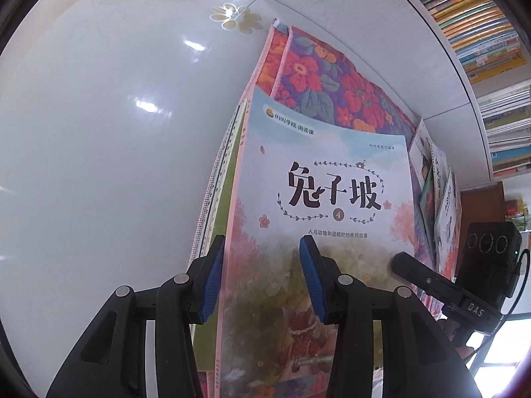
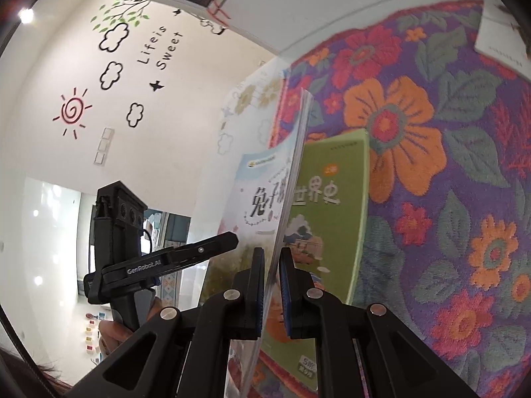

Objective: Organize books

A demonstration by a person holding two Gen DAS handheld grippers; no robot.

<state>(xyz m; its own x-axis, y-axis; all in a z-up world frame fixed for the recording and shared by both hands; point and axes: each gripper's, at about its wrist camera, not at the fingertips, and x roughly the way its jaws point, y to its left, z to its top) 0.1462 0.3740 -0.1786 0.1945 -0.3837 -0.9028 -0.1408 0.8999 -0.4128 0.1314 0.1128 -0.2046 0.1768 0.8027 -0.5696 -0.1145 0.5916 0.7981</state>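
Note:
A pastel picture book (image 1: 332, 182) with big black characters and a "4" is held on edge over the floral mat (image 1: 332, 83). A green book (image 1: 204, 348) lies against its back. My left gripper (image 1: 262, 278) is shut on the books near the spine, one blue pad on the pastel cover and the other behind the green book. In the right wrist view the pastel book (image 2: 262, 199) is seen edge-on, with my right gripper (image 2: 272, 285) shut on its page edge alone. The green book (image 2: 332, 199) stands just right of it. One left finger (image 2: 215, 242) rests on the cover.
A glossy white table (image 1: 99, 132) spreads to the left of the mat. Several thin books (image 1: 438, 182) lean at the mat's right end, below packed shelves (image 1: 481, 33). A white booklet (image 2: 497, 33) lies on the mat's far corner. A person's hand (image 2: 113, 331) holds the left gripper.

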